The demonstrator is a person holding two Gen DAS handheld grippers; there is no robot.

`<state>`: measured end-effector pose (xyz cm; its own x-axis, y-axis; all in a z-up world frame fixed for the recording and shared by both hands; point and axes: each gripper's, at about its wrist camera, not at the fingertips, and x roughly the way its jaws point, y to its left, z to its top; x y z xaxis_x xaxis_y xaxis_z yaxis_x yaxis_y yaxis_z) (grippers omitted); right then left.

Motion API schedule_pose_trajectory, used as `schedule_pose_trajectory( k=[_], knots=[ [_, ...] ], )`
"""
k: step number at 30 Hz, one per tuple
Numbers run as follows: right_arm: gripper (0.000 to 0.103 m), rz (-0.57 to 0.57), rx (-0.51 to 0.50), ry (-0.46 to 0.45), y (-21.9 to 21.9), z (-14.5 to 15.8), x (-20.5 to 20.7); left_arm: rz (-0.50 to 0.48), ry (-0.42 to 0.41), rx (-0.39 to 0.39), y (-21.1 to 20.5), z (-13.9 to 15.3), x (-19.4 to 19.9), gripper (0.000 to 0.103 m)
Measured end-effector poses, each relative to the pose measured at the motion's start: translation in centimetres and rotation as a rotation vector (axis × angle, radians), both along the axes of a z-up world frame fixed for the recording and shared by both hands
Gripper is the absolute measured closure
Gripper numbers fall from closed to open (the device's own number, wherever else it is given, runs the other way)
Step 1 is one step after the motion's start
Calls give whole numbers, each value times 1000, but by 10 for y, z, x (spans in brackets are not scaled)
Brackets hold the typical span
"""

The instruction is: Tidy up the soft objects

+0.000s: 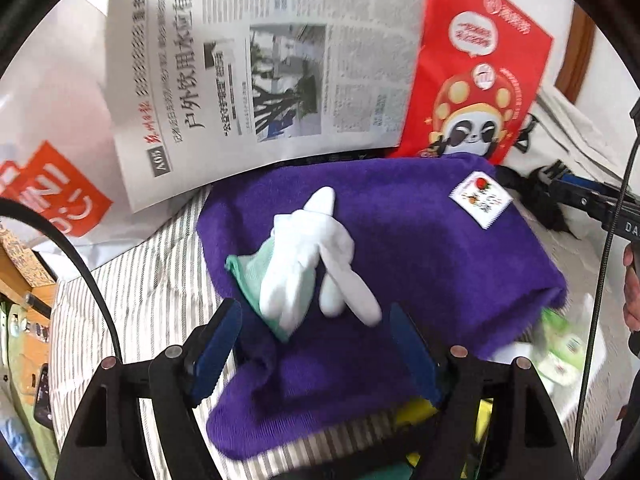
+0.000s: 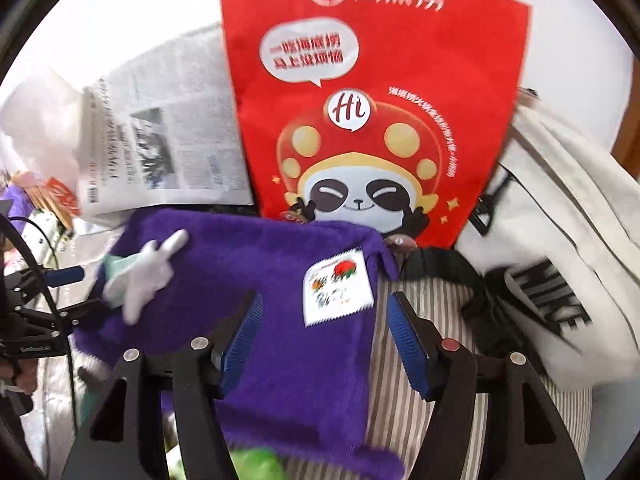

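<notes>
The socks (image 1: pixel 316 264) lie on the purple towel (image 1: pixel 420 248), dead ahead of the left tongs (image 1: pixel 312 344), long axis roughly along the reach. Both tongs gape empty; right tongs (image 2: pixel 324 340) straddle the towel's edge, farther off.

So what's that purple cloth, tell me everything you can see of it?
The purple towel looks like soft, fuzzy terry. It lies spread, a bit rumpled, over a striped sheet. A white tag with a strawberry picture is sewn near one corner. White socks with a mint cuff lie on top. Its far edge meets a red bag and newspaper. Both pairs of open fingers hover over it, gripping nothing.
</notes>
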<state>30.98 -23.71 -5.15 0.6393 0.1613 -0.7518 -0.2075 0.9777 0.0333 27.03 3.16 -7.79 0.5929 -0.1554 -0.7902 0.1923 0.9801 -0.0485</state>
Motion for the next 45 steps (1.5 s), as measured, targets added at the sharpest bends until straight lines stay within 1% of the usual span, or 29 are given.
schedule_pose_trajectory(
  k=[2,3,4,6,8,10,12,14,16,18,22,25,26,27,28,29,30,31,32,33,35,37,38,42,45],
  knots=[
    [35,7,35,-3,-6,7,-23,-9,-13,-3,-2,4,-15,28],
    [32,10,61,-1,-9,10,-34,-15,-18,-3,-3,6,-23,28],
    [31,8,79,1,-9,9,-40,-20,-21,0,-5,6,-29,28],
    [31,4,118,5,-13,12,-61,-33,-29,13,-9,5,-40,28],
    [31,2,133,9,-16,13,-79,-47,-34,32,-10,3,-53,28],
    [30,-10,127,5,-19,14,-99,-67,-34,51,-11,-3,-65,28],
    [30,-22,139,3,-25,14,-117,-104,-23,70,-11,-12,-77,28],
    [30,-28,169,16,-28,9,-129,-124,-12,109,-12,-25,-85,28],
    [30,-33,191,28,-30,4,-141,-131,-10,129,-12,-33,-89,28],
    [30,-38,185,30,-31,0,-151,-139,-4,126,-10,-39,-91,28],
    [30,-76,122,17,-34,-6,-161,-168,-15,140,-12,-48,-89,26],
    [30,-101,140,30,-41,-13,-162,-186,-21,120,-10,-48,-85,26],
    [30,-112,144,28,-43,-14,-162,-191,-26,129,-9,-48,-84,26],
    [30,-124,142,26,-45,-16,-163,-196,-36,150,-8,-49,-85,30],
    [30,-135,133,26,-46,-18,-163,-186,-51,191,-7,-50,-85,33],
    [30,-141,123,31,-47,-21,-164,-177,-51,210,-4,-53,-84,39],
    [30,-147,118,35,-47,-23,-164,-174,-41,210,-2,-55,-82,45],
    [30,-151,118,35,-48,-25,-164,-179,-27,194,-1,-57,-80,50],
    [30,-151,123,35,-48,-26,-165,-189,-15,174,-1,-59,-78,57],
    [30,-147,125,39,-48,-27,-165,-199,-10,170,-2,-60,-77,61],
    [30,-148,123,44,-48,-29,-164,-214,-27,206,-9,-63,-76,64],
    [30,-148,125,46,-48,-30,-163,-238,-26,206,-14,-64,-74,79],
    [30,-148,128,46,-48,-30,-163,-252,-16,188,-16,-64,-73,90],
    [30,-143,127,33,-46,-27,-164,-255,-21,174,-15,-59,-77,95],
    [30,-141,128,25,-47,-24,-167,-239,-17,93,-5,-48,-80,96]
  ],
)
